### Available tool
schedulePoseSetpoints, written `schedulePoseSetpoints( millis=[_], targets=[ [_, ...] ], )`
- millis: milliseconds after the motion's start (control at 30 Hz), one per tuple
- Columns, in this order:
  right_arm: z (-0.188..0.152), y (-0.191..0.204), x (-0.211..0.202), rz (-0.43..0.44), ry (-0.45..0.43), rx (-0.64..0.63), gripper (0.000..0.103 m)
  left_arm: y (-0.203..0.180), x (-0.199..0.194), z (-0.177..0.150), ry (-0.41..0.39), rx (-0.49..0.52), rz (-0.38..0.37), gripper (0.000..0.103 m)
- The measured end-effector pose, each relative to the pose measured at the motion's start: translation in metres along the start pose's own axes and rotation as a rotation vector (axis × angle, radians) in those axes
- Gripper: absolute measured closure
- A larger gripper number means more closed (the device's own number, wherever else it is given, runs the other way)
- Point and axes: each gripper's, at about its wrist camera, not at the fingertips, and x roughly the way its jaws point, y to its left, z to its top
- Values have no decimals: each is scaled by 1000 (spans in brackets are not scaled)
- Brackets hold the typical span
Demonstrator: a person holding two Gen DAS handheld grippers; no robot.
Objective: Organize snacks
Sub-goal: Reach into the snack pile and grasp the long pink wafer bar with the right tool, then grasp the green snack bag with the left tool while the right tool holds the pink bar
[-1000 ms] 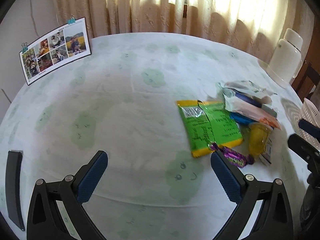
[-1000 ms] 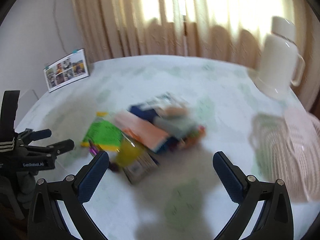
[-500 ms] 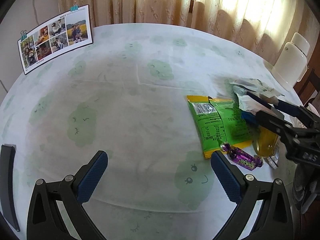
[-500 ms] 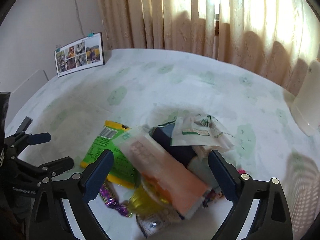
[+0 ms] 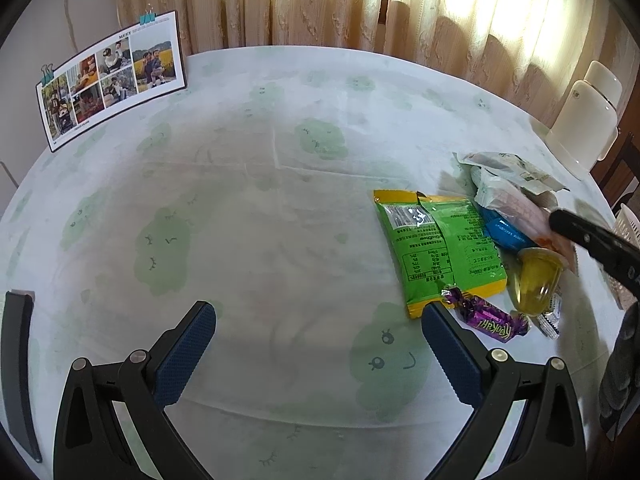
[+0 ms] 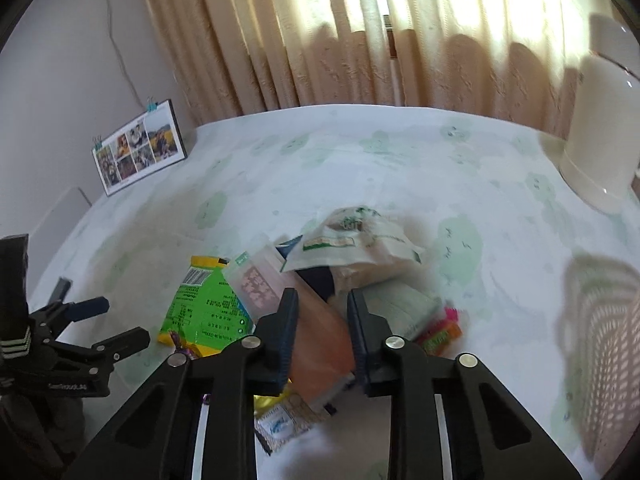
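Observation:
A heap of snacks lies on the table's right side: a green packet [image 5: 436,248] [image 6: 208,308], a purple candy [image 5: 486,318], a yellow jelly cup [image 5: 536,280], a blue packet [image 5: 504,232], a white pouch [image 5: 508,166] [image 6: 356,236] and a pink-orange packet [image 5: 516,204] [image 6: 320,340]. My right gripper [image 6: 323,300] is shut on the pink-orange packet, which still rests in the heap. Hovering left of the heap, my left gripper [image 5: 316,312] is open with only tablecloth between its fingers; its right fingertip is near the purple candy.
A white jug [image 5: 584,120] [image 6: 600,132] stands at the far right. A white lattice basket [image 6: 604,344] [image 5: 630,224] sits right of the heap. A photo calendar [image 5: 112,76] leans at the back left. Curtains hang behind the round table.
My right gripper moved in over the heap and its jaws closed from wide open onto the pink-orange packet. The left gripper stayed open and hardly moved.

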Motion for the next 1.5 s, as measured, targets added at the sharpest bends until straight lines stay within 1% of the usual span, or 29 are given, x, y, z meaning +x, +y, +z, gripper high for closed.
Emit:
schedulePoseSetpoints(
  millis=[100, 167, 200, 333, 400, 467, 533, 600, 667, 700, 833, 933, 1000, 1100, 1200, 1400, 1500],
  targets=[
    [-7, 0, -3, 47, 19, 10, 77, -1, -4, 2, -11, 3, 5, 1],
    [-11, 5, -3, 52, 25, -8, 76, -2, -6, 2, -17, 5, 6, 1],
    [-12, 7, -4, 57, 28, -19, 74, -2, -7, 3, -19, 7, 7, 1],
    [-16, 15, -8, 97, 50, -52, 74, -1, -10, 5, -27, 14, 10, 1],
    [-17, 21, -8, 92, 58, -83, 74, 0, -11, 6, -31, 12, 10, 1],
    [-17, 27, -4, 70, 66, -118, 73, 2, -12, 8, -32, 6, 13, 1],
    [-13, 30, 2, 55, 73, -141, 68, 3, -12, 8, -34, 1, 16, 1],
    [-8, 32, 9, 40, 80, -154, 55, 5, -12, 8, -34, -3, 19, 1],
    [-4, 33, 16, 25, 91, -161, 47, 5, -13, 9, -35, -4, 21, 1],
    [-2, 34, 19, 24, 89, -164, 47, 5, -13, 9, -35, -4, 23, 1],
    [-2, 40, 23, 12, 83, -175, 47, 3, -11, 10, -29, 3, 29, 1],
    [-5, 42, 22, -12, 73, -181, 55, 1, -10, 12, -24, 13, 29, 1],
    [-6, 43, 19, -17, 63, -180, 62, -3, -8, 14, -21, 23, 32, 1],
    [-11, 42, 11, -15, 45, -163, 65, -8, -6, 17, -10, 39, 22, 1],
    [-18, 36, -1, -14, 29, -133, 67, -18, -3, 20, 0, 62, 12, 1],
    [-32, 15, -24, 11, -2, -34, 68, -43, 8, 26, 29, 115, -8, 1],
    [-36, 4, -32, 19, -21, 8, 68, -58, 12, 28, 42, 142, -32, 1]
  ],
)
